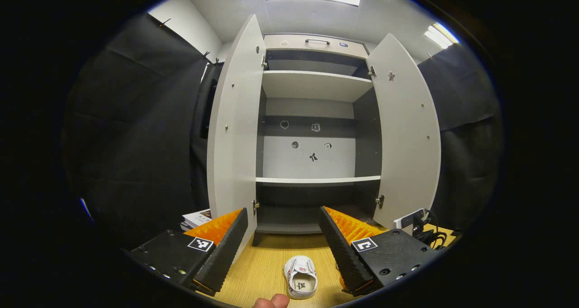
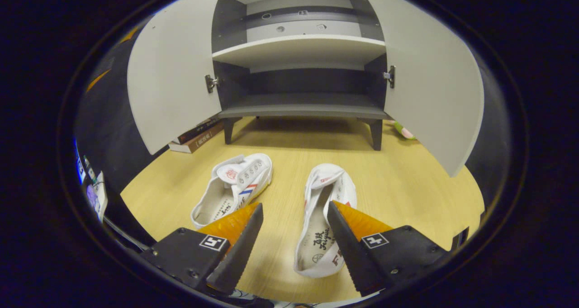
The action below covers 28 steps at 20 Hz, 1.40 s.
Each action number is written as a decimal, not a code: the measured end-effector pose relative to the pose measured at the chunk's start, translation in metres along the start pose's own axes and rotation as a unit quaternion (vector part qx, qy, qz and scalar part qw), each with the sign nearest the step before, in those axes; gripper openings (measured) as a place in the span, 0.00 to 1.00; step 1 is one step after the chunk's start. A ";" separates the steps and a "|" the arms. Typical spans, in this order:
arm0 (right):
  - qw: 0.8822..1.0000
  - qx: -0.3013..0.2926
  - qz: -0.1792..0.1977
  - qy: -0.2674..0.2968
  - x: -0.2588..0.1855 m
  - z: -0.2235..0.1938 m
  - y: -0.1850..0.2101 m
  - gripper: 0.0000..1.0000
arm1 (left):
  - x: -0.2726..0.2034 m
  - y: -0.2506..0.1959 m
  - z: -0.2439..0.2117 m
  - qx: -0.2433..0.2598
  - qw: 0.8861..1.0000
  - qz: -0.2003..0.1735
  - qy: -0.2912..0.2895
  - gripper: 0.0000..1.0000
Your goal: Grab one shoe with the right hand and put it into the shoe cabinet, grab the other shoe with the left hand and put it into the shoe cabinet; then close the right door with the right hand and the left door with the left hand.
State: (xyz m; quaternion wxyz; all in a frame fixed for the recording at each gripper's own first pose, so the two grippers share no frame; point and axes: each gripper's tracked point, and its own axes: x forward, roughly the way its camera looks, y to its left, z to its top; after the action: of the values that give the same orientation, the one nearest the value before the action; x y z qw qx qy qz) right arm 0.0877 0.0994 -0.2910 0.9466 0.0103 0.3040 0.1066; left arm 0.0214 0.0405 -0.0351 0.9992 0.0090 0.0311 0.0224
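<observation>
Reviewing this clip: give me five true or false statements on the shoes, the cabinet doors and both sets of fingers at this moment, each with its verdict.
1. Both cabinet doors stand open. True: the left door and the right door are swung wide.
2. One shoe already sits on the bottom shelf. False: the bottom shelf is bare; the left shoe and the right shoe lie on the floor.
3. The right gripper is open over the right shoe. True.
4. The left gripper is shut on a shoe. False: its fingers are apart, holding nothing.
5. Books lie by the left door. True: the books rest on the floor.
</observation>
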 end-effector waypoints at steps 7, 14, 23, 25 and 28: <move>1.000 -0.005 0.000 0.029 0.031 -0.013 0.001 0.86 | 0.006 0.006 -0.007 -0.001 1.000 0.004 0.006 0.95; 0.999 -0.021 -0.020 0.043 0.061 -0.020 -0.005 0.66 | 0.008 0.010 -0.013 0.003 1.000 0.007 0.013 0.95; 0.998 -0.015 -0.053 0.030 0.069 -0.014 -0.026 0.10 | 0.009 0.015 -0.022 0.004 1.000 0.013 0.024 0.95; 0.998 -0.018 -0.049 0.025 0.071 -0.014 -0.027 0.04 | 0.010 0.015 -0.023 0.003 1.000 0.014 0.023 0.95; 0.997 -0.044 -0.068 -0.009 0.063 -0.001 -0.036 0.04 | 0.010 0.015 -0.023 0.003 1.000 0.013 0.023 0.95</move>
State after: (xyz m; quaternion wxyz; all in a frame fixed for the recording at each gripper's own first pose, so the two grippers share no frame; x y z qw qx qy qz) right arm 0.1439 0.0776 -0.3310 0.9539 -0.0514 0.2905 0.0555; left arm 0.0292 0.0559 -0.0586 0.9978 0.0114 0.0541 0.0360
